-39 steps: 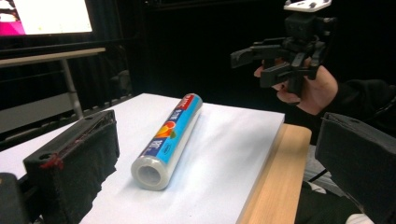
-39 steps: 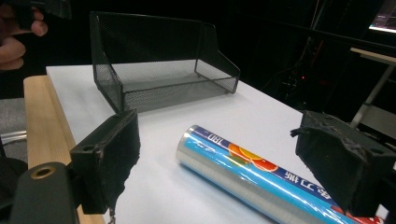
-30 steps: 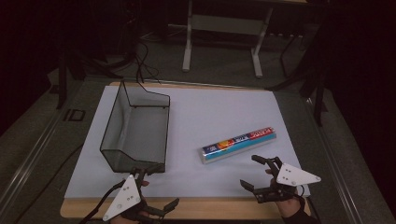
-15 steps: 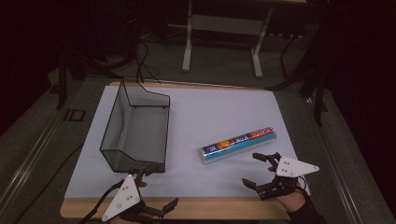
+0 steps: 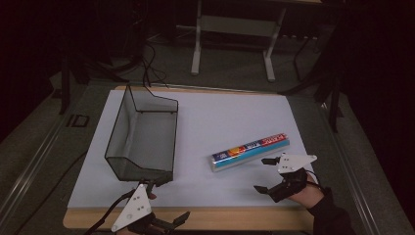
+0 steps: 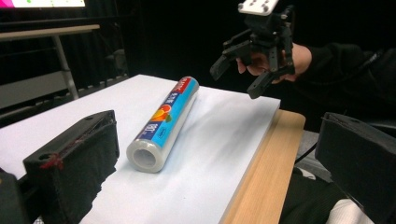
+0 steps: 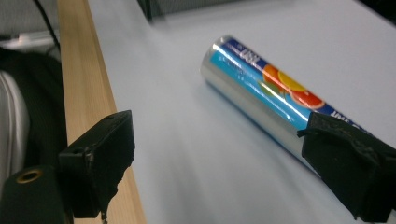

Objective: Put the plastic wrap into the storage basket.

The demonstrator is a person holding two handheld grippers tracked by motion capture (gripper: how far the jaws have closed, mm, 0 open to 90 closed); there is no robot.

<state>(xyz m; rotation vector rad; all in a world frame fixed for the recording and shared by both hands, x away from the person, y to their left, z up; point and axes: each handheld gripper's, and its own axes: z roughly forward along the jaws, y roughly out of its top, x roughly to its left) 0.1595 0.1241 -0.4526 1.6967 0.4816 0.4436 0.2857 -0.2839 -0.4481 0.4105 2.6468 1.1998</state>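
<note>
Bare white sheet (image 5: pixel 215 122) separates wire basket (image 5: pixel 142 137) from roll (image 5: pixel 249 152).

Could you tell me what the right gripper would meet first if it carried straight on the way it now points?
Probably the roll of wrap: the open right gripper points toward it, though its near jaw may slide past.

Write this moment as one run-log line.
right gripper: jaws just opening, empty, beside roll | left gripper: open, empty, near basket | roll: lying on table
</note>
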